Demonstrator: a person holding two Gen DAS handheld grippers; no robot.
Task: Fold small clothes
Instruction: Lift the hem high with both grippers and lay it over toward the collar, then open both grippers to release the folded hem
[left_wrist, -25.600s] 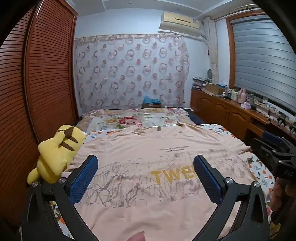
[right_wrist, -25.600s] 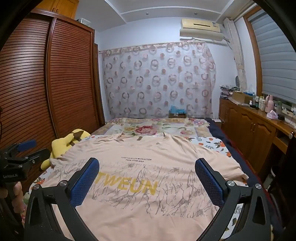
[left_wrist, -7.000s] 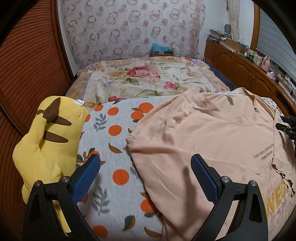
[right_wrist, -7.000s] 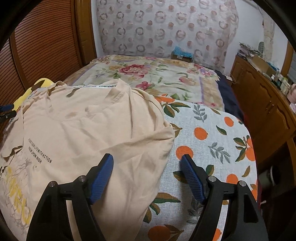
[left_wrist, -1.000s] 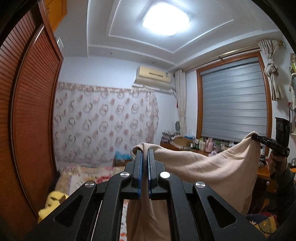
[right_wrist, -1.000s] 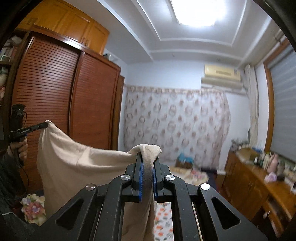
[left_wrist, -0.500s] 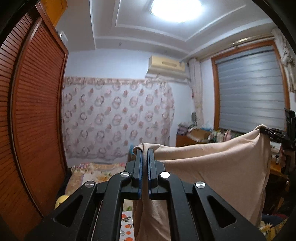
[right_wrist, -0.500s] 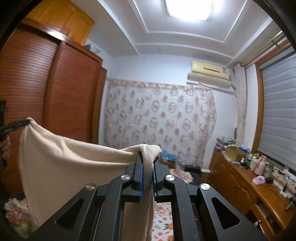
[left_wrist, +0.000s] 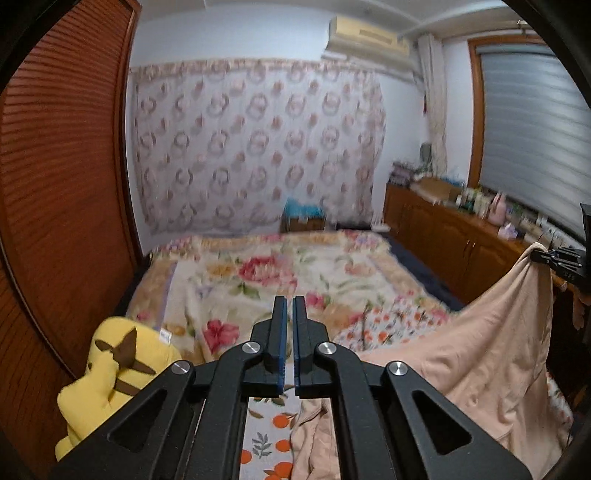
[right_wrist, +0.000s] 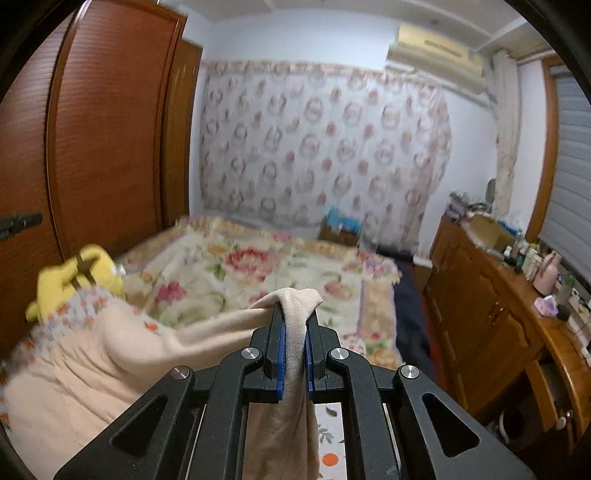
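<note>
1. The bed (left_wrist: 266, 266) fills the middle of both wrist views. A floral blanket (left_wrist: 221, 295) covers its far part, and an orange-print sheet (left_wrist: 269, 439) covers the near part.
2. The peach shirt (left_wrist: 472, 354) is the task's thing. It is bunched and creased rather than flat.
   - In the left wrist view it rises from the near edge of the bed at about 5 o'clock. From there it forms a slack, tent-like slope up to a raised corner at 3 o'clock. A loose fold of it lies on the sheet at 6 o'clock, under that tool's frame.
   - In the right wrist view most of it spreads over the bed at 8 o'clock. A twisted band of it runs up toward the centre.
3. A yellow plush toy (left_wrist: 110, 369) sits at the bed's edge against the wooden wardrobe. It is at 8 o'clock in the left wrist view and 9 o'clock in the right.
4. The right tool (right_wrist: 293, 343) points forward and slightly down over the bed.
   - Its blue pads pinch a thick gather of the shirt, which humps over the tips and hangs down between the arms.
   - From the left wrist view it shows at 3 o'clock, lifting the shirt's corner above the bed.
5. The left tool (left_wrist: 289, 347) also tilts slightly down toward the bed.
   - Its pads are pressed together with only a thin slit, and no cloth shows between them.
   - From the right wrist view its tip shows bare at 9 o'clock, apart from the shirt.
</note>
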